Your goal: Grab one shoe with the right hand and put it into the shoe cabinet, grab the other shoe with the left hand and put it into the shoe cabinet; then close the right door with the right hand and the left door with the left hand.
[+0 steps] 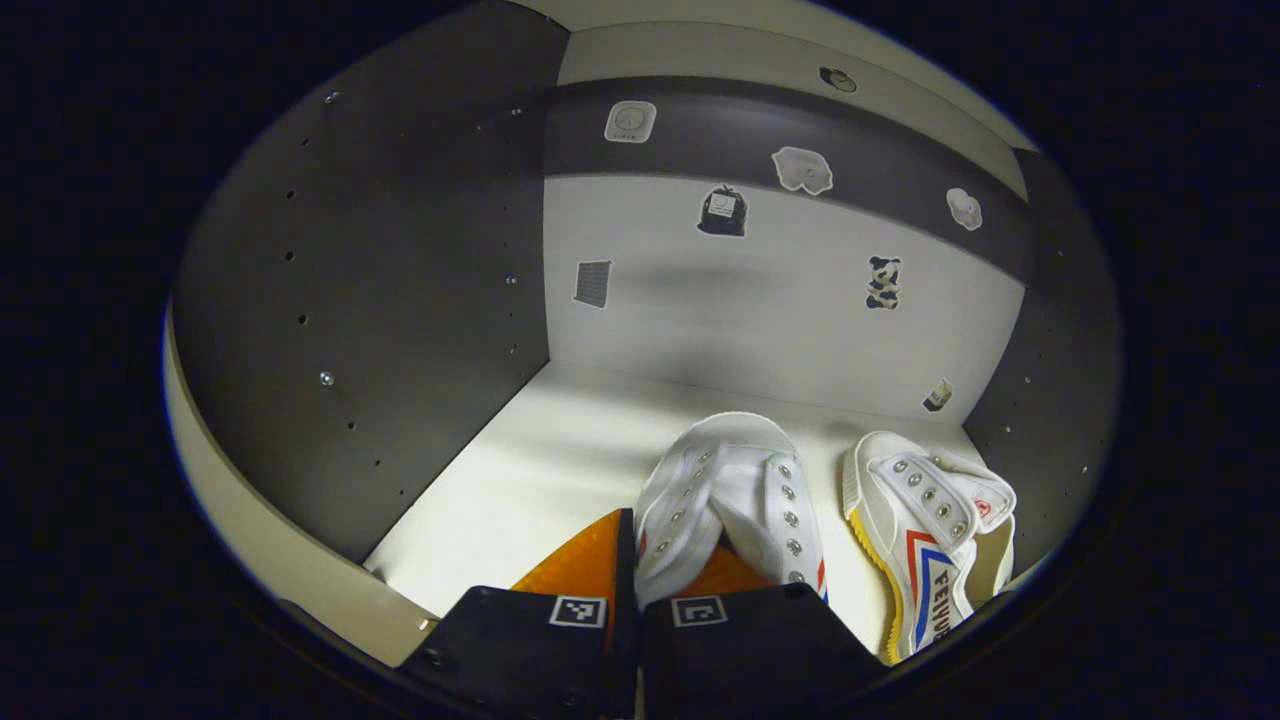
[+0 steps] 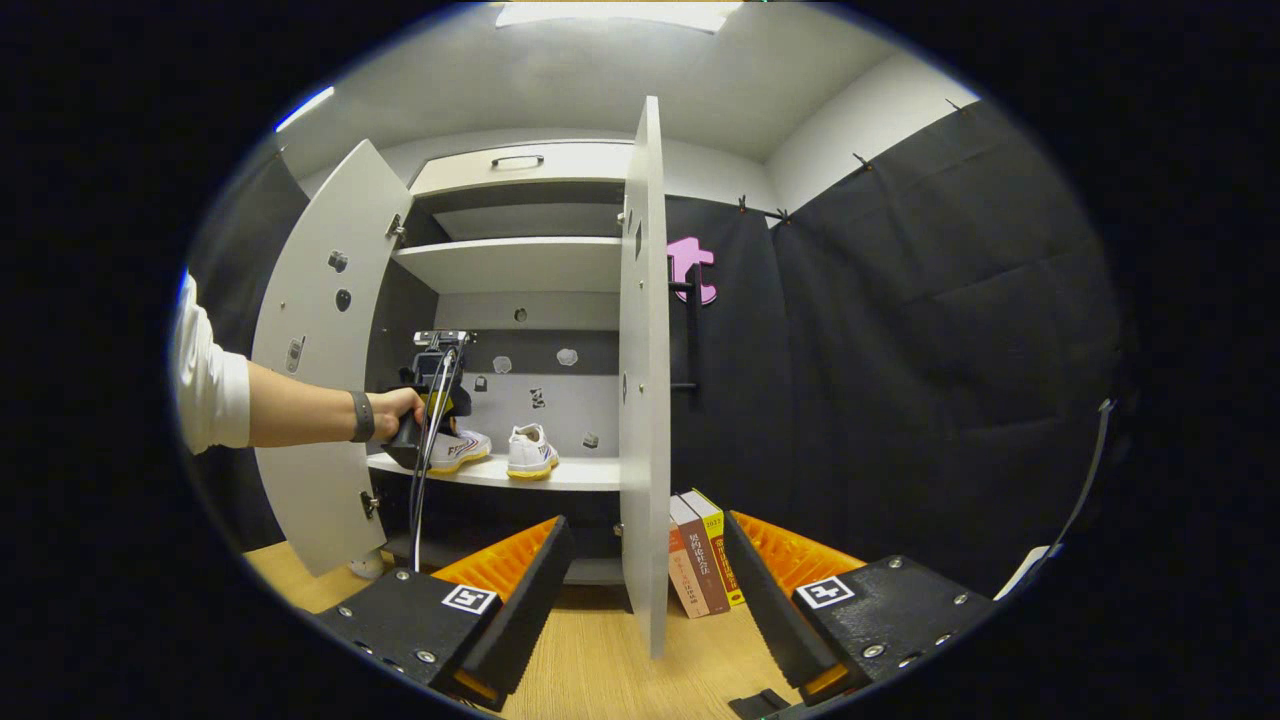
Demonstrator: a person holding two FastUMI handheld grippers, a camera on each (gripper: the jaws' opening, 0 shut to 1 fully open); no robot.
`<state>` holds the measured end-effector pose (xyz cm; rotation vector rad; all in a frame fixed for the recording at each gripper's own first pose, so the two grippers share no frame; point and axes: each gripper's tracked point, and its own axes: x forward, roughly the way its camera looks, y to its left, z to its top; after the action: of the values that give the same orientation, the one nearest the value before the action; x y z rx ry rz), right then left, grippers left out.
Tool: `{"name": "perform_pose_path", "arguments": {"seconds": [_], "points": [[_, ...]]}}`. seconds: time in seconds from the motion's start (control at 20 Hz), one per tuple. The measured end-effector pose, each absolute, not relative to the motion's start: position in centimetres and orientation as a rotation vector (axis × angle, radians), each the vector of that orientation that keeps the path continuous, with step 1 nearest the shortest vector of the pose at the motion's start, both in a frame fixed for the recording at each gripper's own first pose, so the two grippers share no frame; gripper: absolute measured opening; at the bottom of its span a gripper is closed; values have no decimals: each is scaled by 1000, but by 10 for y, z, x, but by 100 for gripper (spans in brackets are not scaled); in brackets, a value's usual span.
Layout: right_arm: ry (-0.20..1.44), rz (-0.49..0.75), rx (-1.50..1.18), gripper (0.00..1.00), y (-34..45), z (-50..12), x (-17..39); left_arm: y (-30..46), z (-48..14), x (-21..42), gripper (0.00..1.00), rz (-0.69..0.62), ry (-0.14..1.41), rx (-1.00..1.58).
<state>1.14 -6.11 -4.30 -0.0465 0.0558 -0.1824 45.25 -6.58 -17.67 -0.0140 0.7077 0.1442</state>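
Note:
Inside the shoe cabinet, my left gripper (image 1: pixel 652 552) is shut on the side wall of a white shoe (image 1: pixel 735 480), which points toward the back panel. The second white shoe (image 1: pixel 930 540), with red and blue stripes and a yellow sole edge, lies on the shelf (image 1: pixel 520 470) just to its right. In the right gripper view, a hand holds the left gripper (image 2: pixel 430 415) over the shelf (image 2: pixel 590 472), above the striped shoe (image 2: pixel 462 447), with the other shoe (image 2: pixel 530 452) beside it. My right gripper (image 2: pixel 645 530) is open and holds nothing, low in front of the cabinet.
Both cabinet doors stand open: the left door (image 2: pixel 320 380) swings out at the left, and the right door (image 2: pixel 645 400) shows edge-on straight ahead of my right gripper. Several books (image 2: pixel 700 560) stand on the wooden floor (image 2: pixel 600 660) beside the cabinet's base. Stickers dot the back panel (image 1: pixel 760 300).

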Motion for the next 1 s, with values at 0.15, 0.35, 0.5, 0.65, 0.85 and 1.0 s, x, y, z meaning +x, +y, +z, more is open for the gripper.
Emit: {"name": "perform_pose_path", "arguments": {"seconds": [0.15, 0.35, 0.5, 0.65, 0.85, 1.0], "points": [[70, -183, -12, 93, -64, -48, 16, -68, -180, 454, 11, 128, 719, 2], [70, -172, 16, 93, -62, -51, 22, -66, -180, 451, 34, 152, 715, -21], [71, -168, 15, 93, -62, -53, 21, -57, -179, 450, 48, 163, 705, 23], [76, -165, 24, 93, -62, -55, 21, -45, -175, 447, 84, 175, 689, 36], [78, -150, 36, 93, -60, -53, 20, -46, -171, 429, 99, 125, 703, -56], [80, -137, 32, 93, -57, -51, 18, -55, -146, 420, 99, 65, 638, -28]]}}
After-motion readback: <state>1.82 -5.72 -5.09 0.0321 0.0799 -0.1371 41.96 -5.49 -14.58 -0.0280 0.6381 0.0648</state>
